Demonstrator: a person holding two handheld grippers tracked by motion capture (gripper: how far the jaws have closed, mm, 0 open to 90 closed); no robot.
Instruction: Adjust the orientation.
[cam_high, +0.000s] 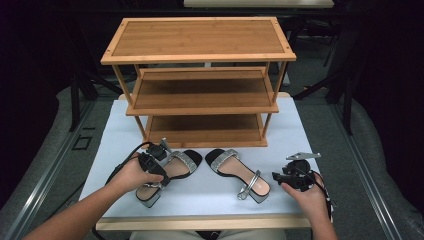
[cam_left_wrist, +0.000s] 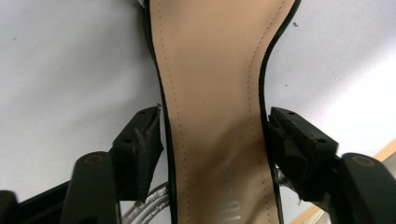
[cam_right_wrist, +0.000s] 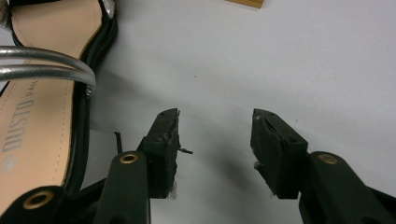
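Two heeled sandals are laid side by side on a white table (cam_high: 125, 131), low in the high view, in front of a three-tier wooden rack (cam_high: 200, 80) that fills the upper centre. The left sandal (cam_high: 167, 175) is straddled at its narrow waist by the left gripper (cam_high: 162, 170); in the left gripper view the black jaws are set just outside the sole's black edges, and whether the pads press on it cannot be told. That slim middle seems chosen as the easiest place to clamp. The insole is smooth tan with stitched borders; the straps are silvery. The right sandal (cam_high: 239, 172) is left untouched at lower centre. The right gripper (cam_high: 278, 177) is held at lower right, jaws spread over bare table, apparently in waiting.
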